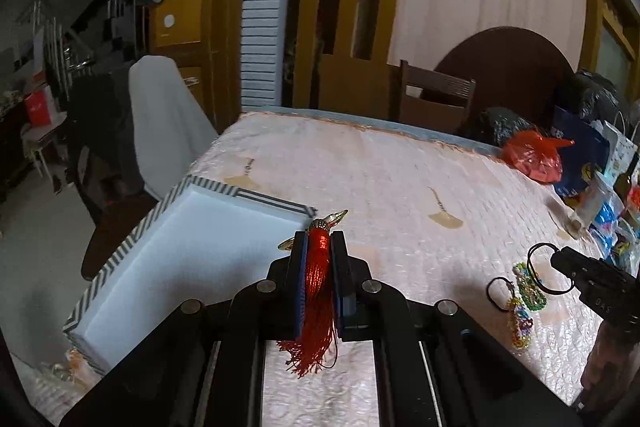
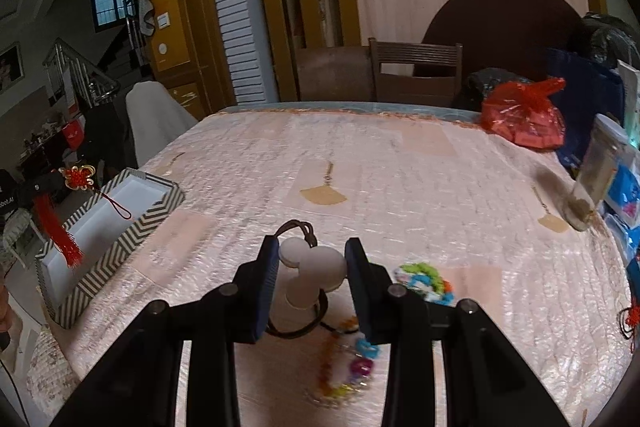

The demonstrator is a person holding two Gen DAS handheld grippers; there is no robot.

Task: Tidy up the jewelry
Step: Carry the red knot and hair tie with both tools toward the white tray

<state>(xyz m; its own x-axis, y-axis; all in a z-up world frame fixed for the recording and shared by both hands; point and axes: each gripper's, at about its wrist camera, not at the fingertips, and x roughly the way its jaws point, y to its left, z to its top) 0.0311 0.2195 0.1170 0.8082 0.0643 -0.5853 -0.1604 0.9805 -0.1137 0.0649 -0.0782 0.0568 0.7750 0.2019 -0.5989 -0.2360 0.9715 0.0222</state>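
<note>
Step in hand, by my reading: carry red tassel charm (image 1: 318, 281) over to striped box (image 1: 132, 239) and lay it on white lining. Best done by lowering until fringe rested, then letting go; loose threads could snag on pads.

Left claw (image 1: 319, 247) clamped together on tassel, held above table (image 1: 400, 179) beside box, tilted downward.

Right claw (image 2: 312, 259) pinched on white round-lobed hair tie (image 2: 312, 273), above beaded bracelets (image 2: 424, 283).

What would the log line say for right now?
left gripper: shut on red tassel charm | right gripper: holds white round-lobed pendant | striped box: nothing inside visible
</note>
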